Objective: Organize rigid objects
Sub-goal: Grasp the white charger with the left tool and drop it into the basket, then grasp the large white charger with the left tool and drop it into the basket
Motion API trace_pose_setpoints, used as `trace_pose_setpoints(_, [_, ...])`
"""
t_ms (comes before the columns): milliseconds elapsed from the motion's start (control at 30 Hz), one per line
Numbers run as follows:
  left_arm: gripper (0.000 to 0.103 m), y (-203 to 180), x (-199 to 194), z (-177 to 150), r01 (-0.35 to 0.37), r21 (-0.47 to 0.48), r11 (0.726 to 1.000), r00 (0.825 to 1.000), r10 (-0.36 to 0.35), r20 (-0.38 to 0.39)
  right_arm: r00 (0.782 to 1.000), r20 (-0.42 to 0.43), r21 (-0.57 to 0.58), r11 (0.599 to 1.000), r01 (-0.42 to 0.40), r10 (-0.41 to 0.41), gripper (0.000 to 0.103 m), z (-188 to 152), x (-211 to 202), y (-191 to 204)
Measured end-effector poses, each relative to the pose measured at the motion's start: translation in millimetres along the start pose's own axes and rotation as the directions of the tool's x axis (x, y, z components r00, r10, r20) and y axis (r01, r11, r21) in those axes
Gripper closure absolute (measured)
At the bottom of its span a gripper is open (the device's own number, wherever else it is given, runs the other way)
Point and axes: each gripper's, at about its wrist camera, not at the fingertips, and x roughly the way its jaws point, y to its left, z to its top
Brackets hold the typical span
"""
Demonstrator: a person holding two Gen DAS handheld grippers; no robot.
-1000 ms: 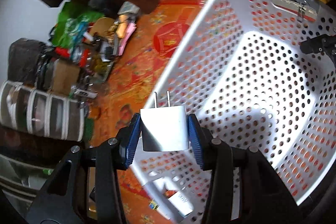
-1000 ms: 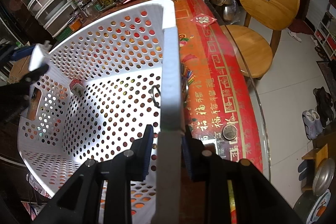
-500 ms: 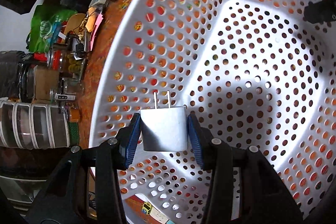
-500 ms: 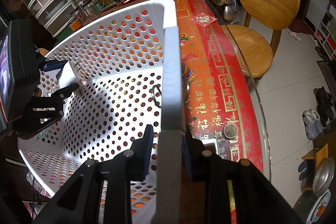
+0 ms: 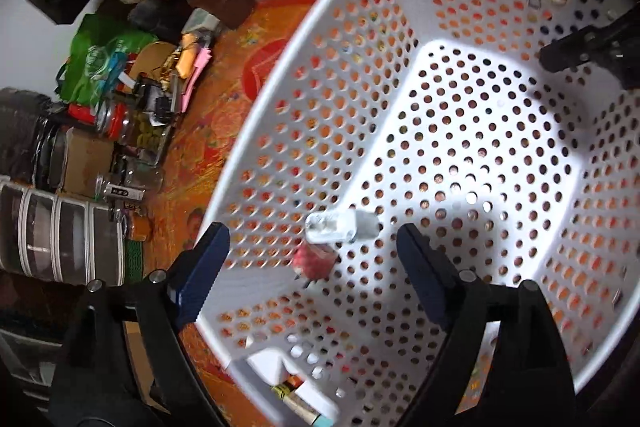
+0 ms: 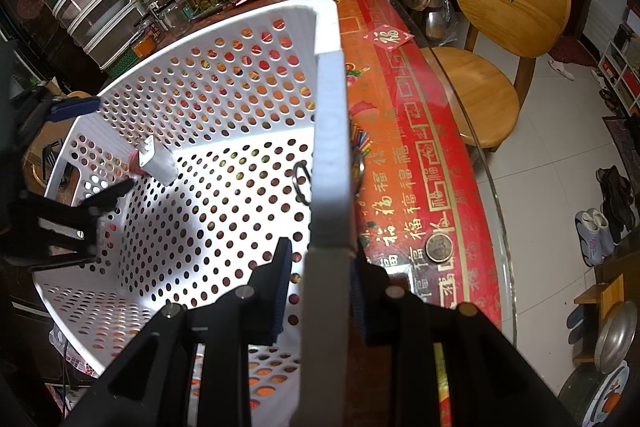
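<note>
Clutter at far left: jars, drawer boxes and a green bag crowd the tabletop edge, well apart from the work, probably just stored there.
Left tool: fingers spread wide and released, nothing between them; it hangs above the basket's near-left wall, pointing down into it.
Charger plug: white, blurred, inside the white basket near that wall, beside a small pinkish-red item; whether it rests or is falling I cannot tell.
Basket purpose: judged the collecting place for rigid things.
Right tool: clenched on the basket's rim, fingers straddling the wall, likely steadying it on the tabletop.
</note>
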Motion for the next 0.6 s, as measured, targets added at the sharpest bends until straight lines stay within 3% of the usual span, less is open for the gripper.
trace_pose_setpoints(200, [0.016,44,-64,-48,-0.005,-0.113,0.994,0.996,0.015,0.09,1.0,0.002,-0.002,1.0,0.0,0.0,0.076,0,-1,1])
trace_pose_setpoints(300, [0.001,85,-95,-77,0.002,-0.213,0.977,0.991,0.026,0.129,1.0,0.002,-0.003,1.0,0.0,0.0,0.076,0,-1,1])
trace_pose_setpoints(367, [0.001,111,-104,-97,-0.016,-0.285,0.958,0.991,0.054,0.125,1.0,0.001,-0.002,1.0,0.0,0.0,0.076,0,-1,1])
trace_pose_setpoints(467, [0.001,148,-99,-127,0.011,-0.384,0.923,0.995,0.027,0.092,1.0,0.004,-0.001,1.0,-0.002,0.002,0.076,-1,-2,0])
trace_pose_setpoints(600, [0.001,173,-42,-162,0.044,-0.482,0.875,0.997,-0.069,-0.035,1.0,0.005,-0.004,1.0,-0.002,0.002,0.075,-2,-2,0])
